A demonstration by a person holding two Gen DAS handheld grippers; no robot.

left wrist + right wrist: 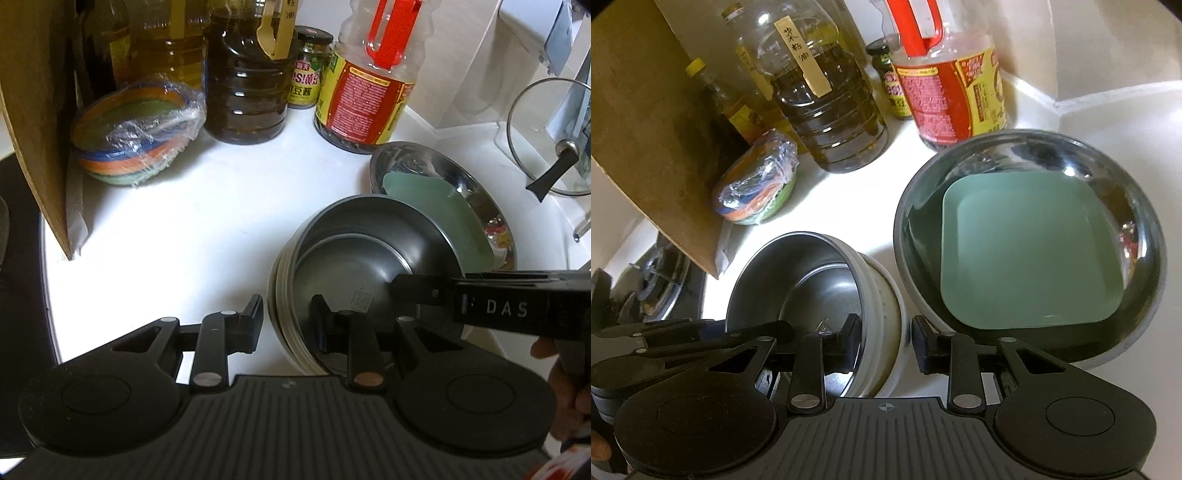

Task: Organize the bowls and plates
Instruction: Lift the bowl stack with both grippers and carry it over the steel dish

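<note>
A steel-lined bowl with a ribbed white outside (354, 258) (820, 280) sits tilted on the white counter. My left gripper (286, 317) is open, its jaws astride the bowl's near-left rim without pinching it. My right gripper (886, 339) is open astride the opposite rim, one jaw inside the bowl; it also shows in the left wrist view (480, 295). Behind the bowl a shiny steel plate (480, 206) (1145, 236) holds a square green plate (443, 214) (1027, 251). A stack of coloured bowls in plastic wrap (136, 129) (757, 192) sits at the back left.
Oil and sauce bottles (247, 74) (827, 92) and a jar (308, 66) line the back wall. A cardboard sheet (33, 110) (646, 129) stands at left beside a gas stove (657, 280). A glass pot lid (546, 136) leans at the right.
</note>
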